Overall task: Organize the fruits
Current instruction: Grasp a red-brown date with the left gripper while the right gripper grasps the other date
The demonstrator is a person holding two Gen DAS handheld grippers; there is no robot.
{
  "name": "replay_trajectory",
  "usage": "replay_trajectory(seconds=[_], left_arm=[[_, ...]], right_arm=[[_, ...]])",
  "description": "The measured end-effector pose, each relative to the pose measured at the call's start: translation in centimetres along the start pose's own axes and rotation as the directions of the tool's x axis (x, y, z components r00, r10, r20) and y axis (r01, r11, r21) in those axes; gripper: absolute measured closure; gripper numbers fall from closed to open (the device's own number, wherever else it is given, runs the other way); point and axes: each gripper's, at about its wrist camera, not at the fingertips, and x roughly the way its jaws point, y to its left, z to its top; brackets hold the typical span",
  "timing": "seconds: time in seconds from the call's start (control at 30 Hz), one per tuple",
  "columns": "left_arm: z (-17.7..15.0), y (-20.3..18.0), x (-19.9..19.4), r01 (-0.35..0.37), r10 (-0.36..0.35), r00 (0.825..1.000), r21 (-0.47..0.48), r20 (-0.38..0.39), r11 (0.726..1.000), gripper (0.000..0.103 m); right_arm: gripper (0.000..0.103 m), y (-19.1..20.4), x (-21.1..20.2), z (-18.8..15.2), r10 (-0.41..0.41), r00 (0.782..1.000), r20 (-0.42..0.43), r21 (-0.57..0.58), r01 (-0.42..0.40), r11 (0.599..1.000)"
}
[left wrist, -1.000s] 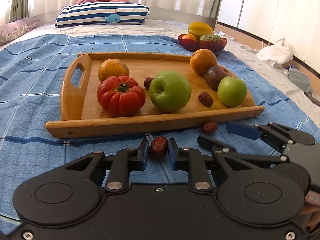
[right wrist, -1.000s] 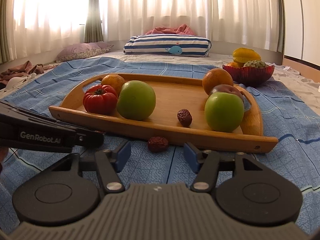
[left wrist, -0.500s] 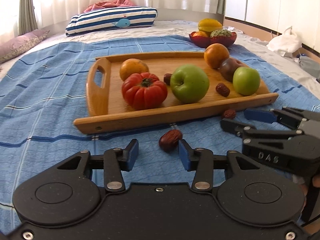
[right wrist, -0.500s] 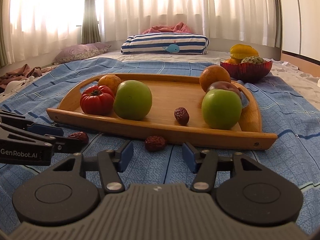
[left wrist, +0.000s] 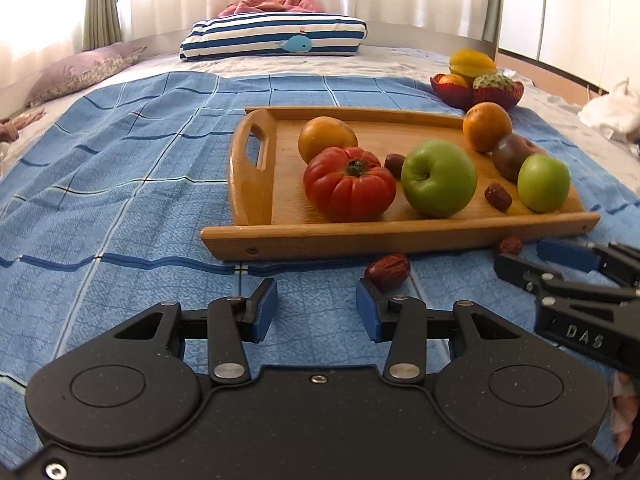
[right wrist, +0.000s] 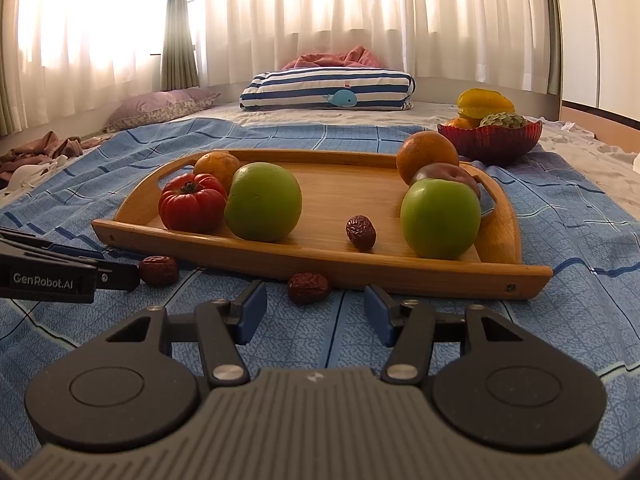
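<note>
Left wrist view shows my left gripper [left wrist: 316, 306] standing apart, empty, a wrinkled dark-red dried date [left wrist: 387, 272] on the blue checked bedspread [left wrist: 120, 200] near its right finger, so I judge regrasping comes next.

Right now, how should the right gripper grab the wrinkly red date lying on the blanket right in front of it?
Take the date across its short middle, coming from above and slightly toward the tray. It lies on its side on the blanket, long axis running left to right, so the right gripper should turn its open jaws across the narrow width.
</note>
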Motion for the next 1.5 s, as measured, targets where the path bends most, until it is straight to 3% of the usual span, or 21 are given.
replay_trajectory(seconds=[0.27,0.4,0.53,0.73,1.0,1.13,1.5], left_arm=[[0.4,-0.6,-0.7,-0.017,0.018,0.999,-0.016,0.036,1.000,0.061],[0.4,-0.6,-0.9,0.025,-0.024,1.000,-0.047,0.015,0.999,0.061],[0.2,-1.2,-0.8,0.051,-0.051,0.999,-0.008,0.008,0.999,0.061],[0.3,-1.5,0.5,-0.021,0.021,1.000,0.012,-0.004,1.000,0.061],[0.2,-1.1,0.6,-0.040,0.040,0.999,0.017,0.001,0.999,0.062],[0.1,-1.0,0.4,0.008,-0.008,1.000,0.000,0.000,1.000,0.061],[0.3,-2.3,0.9,0.028,-0.029,0.999,0.024,0.027,0.999,0.061]], right_arm=[[0.037,-0.1,-0.1,-0.1,0.000,1.000,0.005,0.007,0.000,1.000],[0.037,-0.2,-0.1,-0.1,-0.001,1.000,0.008,0.012,0.001,1.000],[0.037,-0.2,0.0,-0.1,0.000,1.000,0.007,0.015,0.000,1.000],[0.037,-0.2,0.0,-0.1,0.000,1.000,0.007,0.016,0.000,1.000],[0.037,-0.2,0.0,-0.1,-0.001,1.000,0.008,0.019,0.001,1.000],[0.037,-0.2,0.0,-0.1,-0.004,1.000,0.006,0.017,0.004,1.000],[0.037,0.0,0.0,-0.2,-0.012,1.000,0.007,0.010,0.011,1.000]])
